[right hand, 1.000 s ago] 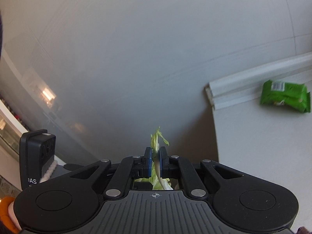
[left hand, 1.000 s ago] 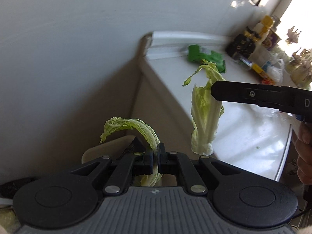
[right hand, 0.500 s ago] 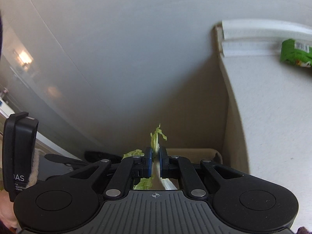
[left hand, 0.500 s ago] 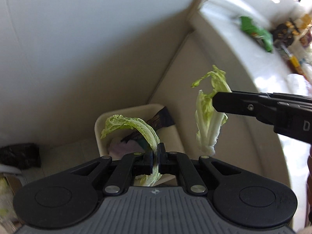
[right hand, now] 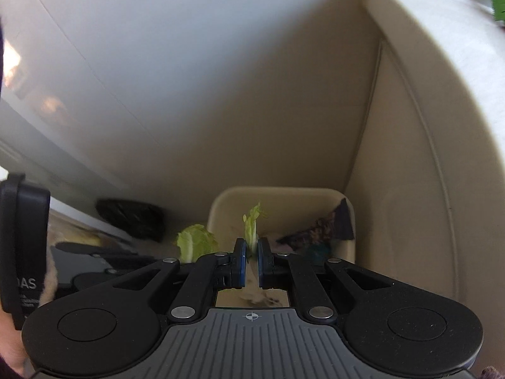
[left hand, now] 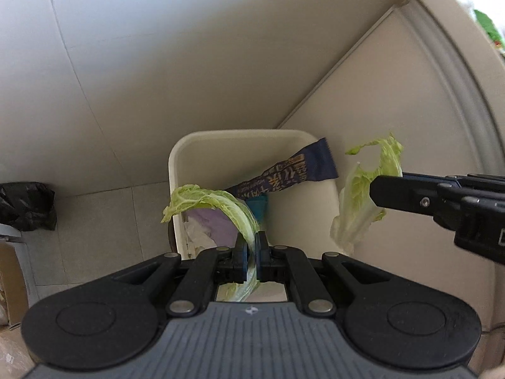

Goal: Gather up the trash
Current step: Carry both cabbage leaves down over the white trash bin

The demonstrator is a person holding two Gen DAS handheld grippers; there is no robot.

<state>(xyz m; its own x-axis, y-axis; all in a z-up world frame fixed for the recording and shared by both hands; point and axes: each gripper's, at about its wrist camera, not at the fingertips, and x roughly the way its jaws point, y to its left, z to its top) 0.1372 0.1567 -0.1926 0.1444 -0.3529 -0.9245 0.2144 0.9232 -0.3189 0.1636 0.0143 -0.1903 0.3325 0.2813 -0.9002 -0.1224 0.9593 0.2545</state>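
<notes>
Left tool (left hand: 250, 254): jaws nearly closed, pinching a curled cabbage leaf (left hand: 217, 202) by its pale rib. The leaf arches up and flops left, its tip past the near-left rim of the bin.

Right tool (right hand: 251, 260): jaws nearly closed on a second cabbage leaf (right hand: 252, 227). From the left wrist view this tool (left hand: 383, 191) comes in from the right, and its leaf (left hand: 359, 202) hangs free in front of the cabinet side, right of the bin rather than over it.

Bin (left hand: 176, 170): cream, rectangular, on the floor in the corner between wall and cabinet. Already inside: a dark blue wrapper (left hand: 293, 173) leaning out over the right rim, and pale paper or plastic below.

Risks, as judged:
- Right leaf released where it hangs likely lands on the floor or slides down the cabinet; it wants carrying left, over the opening.
- Left leaf's overhanging tip could catch the rim and drape outside.
- Damp leaf may cling to a pad when the jaws part, then fall late and off target.
- The wrapper sits precariously; a brush from either tool or a falling leaf could tip it out.
- Both tools converge on one narrow opening, so a knock between them is possible.

A green packet (right hand: 498, 6) remains on the surface above, uncollected.
</notes>
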